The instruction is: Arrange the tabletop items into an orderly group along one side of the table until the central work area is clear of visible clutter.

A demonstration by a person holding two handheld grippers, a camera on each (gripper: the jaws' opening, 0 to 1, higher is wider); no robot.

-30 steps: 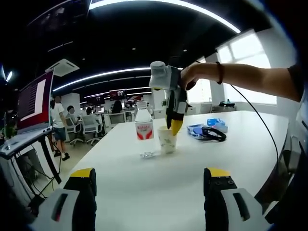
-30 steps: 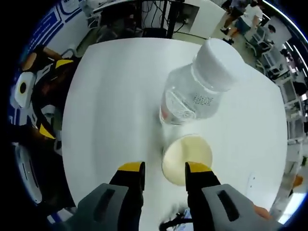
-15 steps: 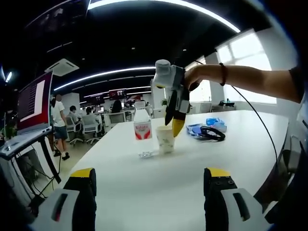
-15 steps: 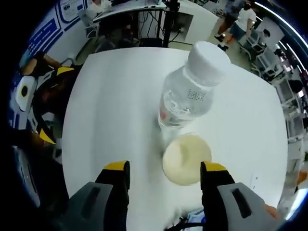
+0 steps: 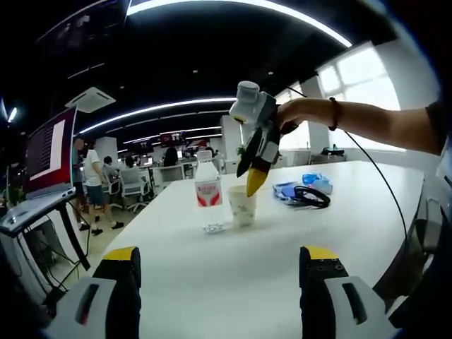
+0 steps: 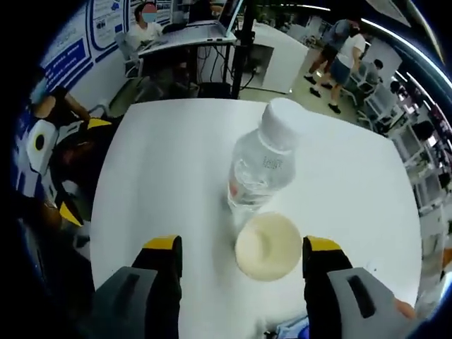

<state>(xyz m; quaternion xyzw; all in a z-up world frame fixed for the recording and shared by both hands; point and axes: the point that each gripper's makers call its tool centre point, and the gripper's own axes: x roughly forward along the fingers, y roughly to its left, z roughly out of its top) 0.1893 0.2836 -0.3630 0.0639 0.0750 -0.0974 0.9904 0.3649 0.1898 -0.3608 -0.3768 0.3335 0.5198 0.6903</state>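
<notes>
A white paper cup [image 5: 244, 205] stands on the white table [image 5: 233, 275] beside a clear water bottle [image 5: 208, 195] with a red label and white cap. My right gripper [image 5: 251, 178] hangs open just above the cup, held by a person's hand. From above, the cup [image 6: 268, 246] lies between that gripper's [image 6: 242, 245] spread yellow-tipped fingers [image 6: 164, 244], with the bottle [image 6: 261, 170] just beyond. My left gripper [image 5: 219, 256] stands open and holds nothing low over the near table; it also appears at the table edge [image 6: 53, 176]. A blue object with a black cable [image 5: 305, 192] lies right of the cup.
A small clear scrap [image 5: 215, 227] lies in front of the bottle. The table [image 6: 169, 162] ends at open office floor with desks, chairs and people behind. A laptop on a stand [image 5: 42, 169] is at the left.
My right gripper has opened wider and risen away from the cup, leaving it standing by the bottle. The left gripper has stayed put.
</notes>
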